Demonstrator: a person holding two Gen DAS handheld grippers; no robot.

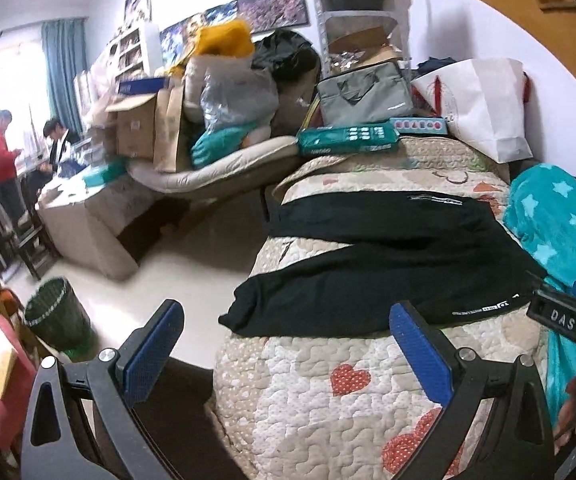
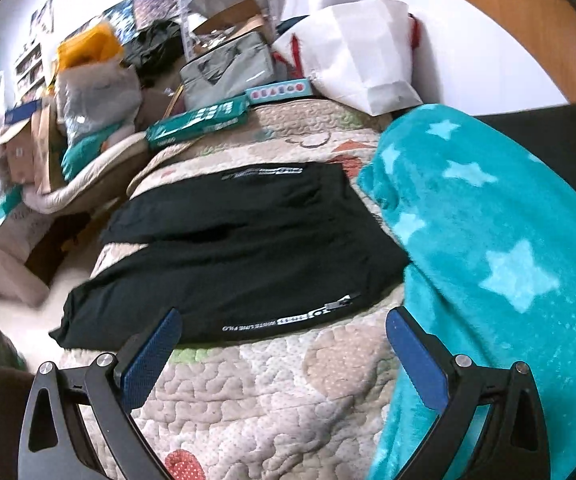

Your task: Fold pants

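Black pants (image 1: 372,264) lie spread on a quilted cover (image 1: 308,392) with hearts, both legs pointing left and apart, white print near the hem and waist. My left gripper (image 1: 288,316) is open and empty, just in front of the near leg's edge. The right wrist view shows the same pants (image 2: 239,248) with a zipper and white lettering on the near edge. My right gripper (image 2: 283,320) is open and empty, just short of that edge over the quilt (image 2: 255,396). The right gripper's body shows at the right edge of the left wrist view (image 1: 568,320).
A teal star blanket (image 2: 488,240) lies right of the pants. Green boxes (image 1: 344,138), a grey bag (image 1: 364,94) and a white paper bag (image 1: 484,108) crowd the far end. A waste basket (image 1: 55,316) stands on the floor left. Two people (image 1: 3,156) stand far left.
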